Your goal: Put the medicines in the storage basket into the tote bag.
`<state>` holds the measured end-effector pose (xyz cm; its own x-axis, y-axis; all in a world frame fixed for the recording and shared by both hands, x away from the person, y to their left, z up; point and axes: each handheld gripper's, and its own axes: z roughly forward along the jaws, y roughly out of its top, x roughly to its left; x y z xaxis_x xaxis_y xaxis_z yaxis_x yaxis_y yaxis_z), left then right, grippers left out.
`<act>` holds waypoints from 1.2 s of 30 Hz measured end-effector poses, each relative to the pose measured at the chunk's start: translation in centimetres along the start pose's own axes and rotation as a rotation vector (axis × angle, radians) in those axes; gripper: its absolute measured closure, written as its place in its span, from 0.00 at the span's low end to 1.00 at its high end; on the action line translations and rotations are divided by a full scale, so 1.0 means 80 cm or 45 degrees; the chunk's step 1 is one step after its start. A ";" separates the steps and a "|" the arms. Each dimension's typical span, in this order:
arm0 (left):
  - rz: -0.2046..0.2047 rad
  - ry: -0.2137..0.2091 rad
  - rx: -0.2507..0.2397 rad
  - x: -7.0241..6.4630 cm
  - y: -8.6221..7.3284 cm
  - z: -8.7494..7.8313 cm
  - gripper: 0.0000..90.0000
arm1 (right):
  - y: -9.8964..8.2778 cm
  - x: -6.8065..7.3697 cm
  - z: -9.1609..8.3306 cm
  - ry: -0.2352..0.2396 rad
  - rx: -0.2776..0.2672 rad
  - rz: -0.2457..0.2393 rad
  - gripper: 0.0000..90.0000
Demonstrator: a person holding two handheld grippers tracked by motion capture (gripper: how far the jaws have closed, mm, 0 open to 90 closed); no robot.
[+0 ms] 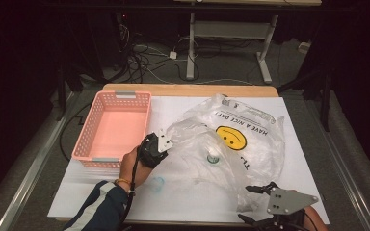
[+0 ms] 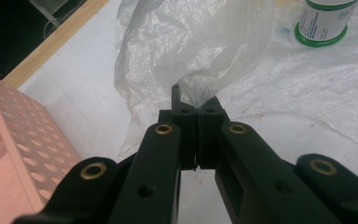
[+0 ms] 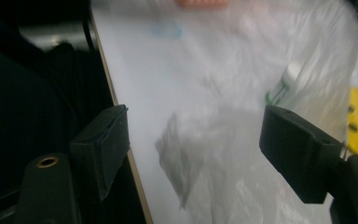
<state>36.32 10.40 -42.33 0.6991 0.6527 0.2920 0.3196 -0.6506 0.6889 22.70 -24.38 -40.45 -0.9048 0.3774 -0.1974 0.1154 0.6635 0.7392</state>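
Two black grippers work at a crumpled, translucent white plastic bag point(image 1: 231, 144) that sprawls over the white tabletop point(image 1: 173, 192) from centre toward three o'clock. We see the bag printed with a yellow smiley face point(image 1: 231, 137) and black capitals reading "HAVE A NICE DAY!" along its far side; a further line of print near the face is cut off and we cannot read it. The film is thin and wrinkled, puffed up at its nine-o'clock edge. Through it shows a small white bottle with a green band point(image 1: 213, 157), standing near the bag's middle; in the left gripper view that bottle point(image 2: 324, 23) carries a label whose text is too small for us to read.

We find the left gripper point(image 1: 161, 144) at the bag's nine-o'clock edge, its jaws pressed together on a gathered pinch of film point(image 2: 198, 105). The right gripper point(image 1: 260, 204) sits at five o'clock near the table's front edge, jaws spread wide with nothing between them, just beside the bag's near corner point(image 3: 186, 154).

A pink perforated plastic basket point(image 1: 113, 125) stands at ten o'clock, close beside the left gripper. A faint blue ring mark point(image 1: 157, 183) lies on the tabletop at seven o'clock.
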 end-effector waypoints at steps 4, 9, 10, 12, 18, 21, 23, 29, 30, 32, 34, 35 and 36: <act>0.010 -0.007 0.000 -0.001 0.001 -0.001 0.96 | -0.012 -0.016 0.019 -0.053 0.070 0.055 0.78; 0.005 -0.005 -0.005 0.001 0.001 -0.003 0.96 | -0.007 -0.029 0.014 -0.151 -0.027 0.080 0.97; 0.001 -0.006 -0.010 0.002 0.001 -0.004 0.96 | -0.006 -0.030 0.012 -0.166 -0.044 0.081 0.97; 0.007 -0.007 -0.011 0.003 0.001 -0.006 0.96 | -0.003 -0.034 0.011 -0.208 -0.062 0.074 0.98; -0.012 0.031 -0.048 0.009 0.002 -0.019 0.96 | 0.003 -0.054 0.011 -0.288 -0.116 0.100 0.99; -0.029 0.053 -0.056 0.013 0.000 -0.023 0.96 | 0.009 -0.065 0.013 -0.322 -0.144 0.104 0.99; -0.029 0.056 -0.063 0.016 -0.001 -0.027 0.96 | 0.014 -0.071 0.015 -0.353 -0.160 0.093 0.99; -0.052 0.063 -0.094 0.025 -0.003 -0.036 0.96 | 0.029 -0.091 0.014 -0.413 -0.219 0.065 0.99; -0.056 0.065 -0.098 0.027 -0.003 -0.036 0.96 | 0.031 -0.095 0.014 -0.423 -0.227 0.062 0.99; -0.059 0.066 -0.104 0.030 -0.003 -0.037 0.96 | 0.033 -0.101 0.012 -0.446 -0.242 0.069 0.99; -0.061 0.070 -0.108 0.034 -0.002 -0.038 0.96 | 0.035 -0.108 0.009 -0.457 -0.263 0.072 0.99; -0.071 0.068 -0.116 0.036 -0.002 -0.039 0.96 | 0.035 -0.112 0.008 -0.476 -0.269 0.068 0.99; -0.069 0.072 -0.118 0.038 -0.001 -0.040 0.96 | 0.036 -0.114 0.005 -0.489 -0.278 0.076 0.99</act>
<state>36.36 13.73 -39.36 0.6442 0.7086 0.2879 0.2937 -0.5767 0.7624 31.49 -25.65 -36.78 -0.6766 0.6506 -0.3448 0.0360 0.4969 0.8671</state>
